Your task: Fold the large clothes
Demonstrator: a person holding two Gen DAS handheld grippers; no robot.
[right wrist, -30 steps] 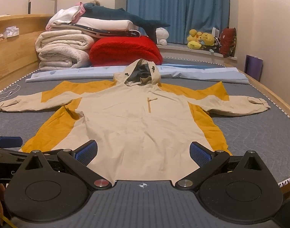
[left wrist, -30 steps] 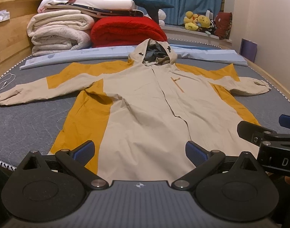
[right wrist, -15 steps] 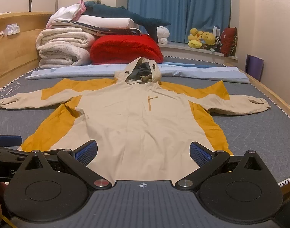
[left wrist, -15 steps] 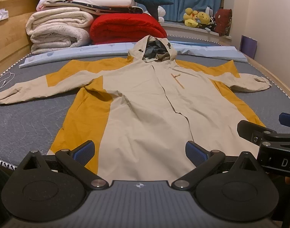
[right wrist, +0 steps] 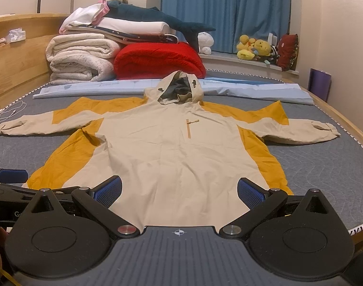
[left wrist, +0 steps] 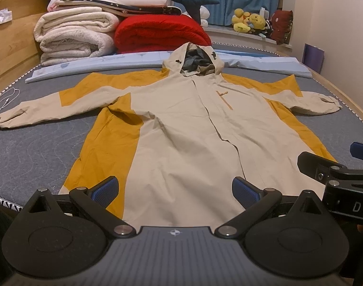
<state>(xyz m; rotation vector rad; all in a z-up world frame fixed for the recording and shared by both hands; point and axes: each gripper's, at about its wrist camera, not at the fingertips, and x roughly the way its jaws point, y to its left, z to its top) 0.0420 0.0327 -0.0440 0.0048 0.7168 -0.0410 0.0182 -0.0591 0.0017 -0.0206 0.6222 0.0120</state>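
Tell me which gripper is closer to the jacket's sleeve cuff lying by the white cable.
Left. The left gripper hangs over the hem on the sleeve cuff side; the right gripper sits further toward the opposite sleeve.

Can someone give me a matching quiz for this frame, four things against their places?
Things:
1. jacket
2. red blanket
3. shark toy
4. yellow plush toys

Places:
A. on the window ledge by the curtain
B. on top of the folded bedding stack
C. spread flat on the grey mattress, sleeves out
D. at the head of the bed, behind the jacket's hood

Pairs: 1-C, 2-D, 3-B, 4-A
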